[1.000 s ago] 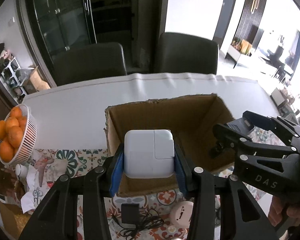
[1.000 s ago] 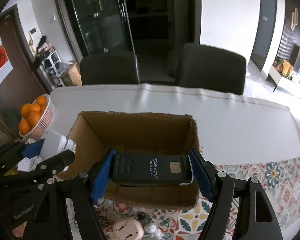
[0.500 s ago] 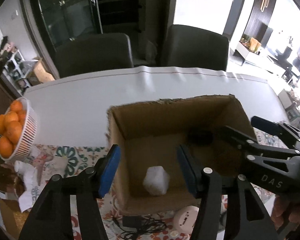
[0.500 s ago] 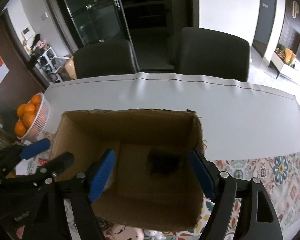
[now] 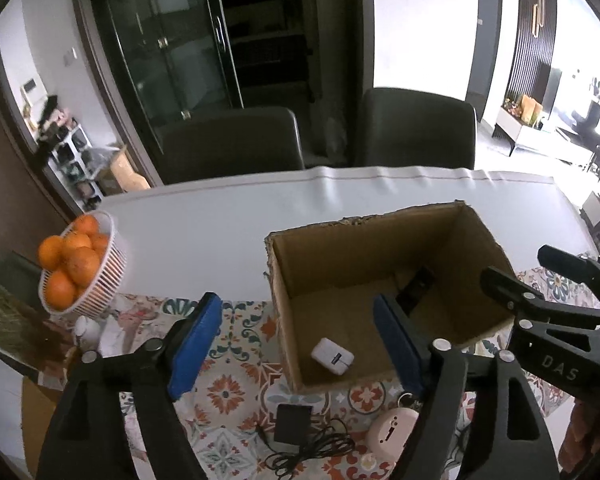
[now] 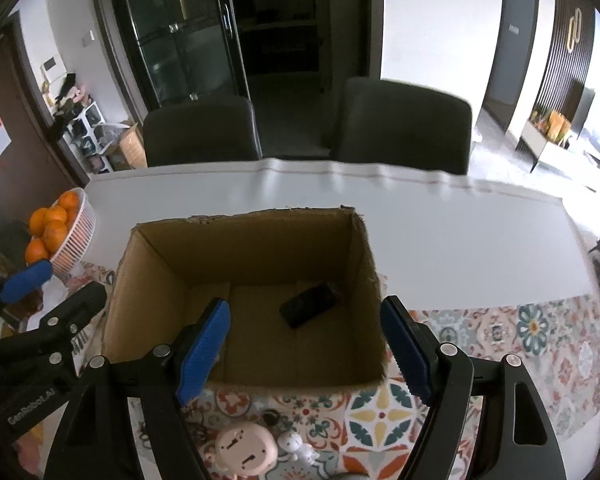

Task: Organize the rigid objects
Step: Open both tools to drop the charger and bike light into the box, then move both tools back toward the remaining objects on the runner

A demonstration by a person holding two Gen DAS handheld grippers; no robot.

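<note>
A white square charger [image 5: 332,357] and a black flat device [image 6: 311,305] are seen lying apart inside the open brown cardboard box [image 6: 156,280]. The left gripper [image 5: 300,338], just opened, and right gripper [image 6: 305,350] are held empty.
</note>
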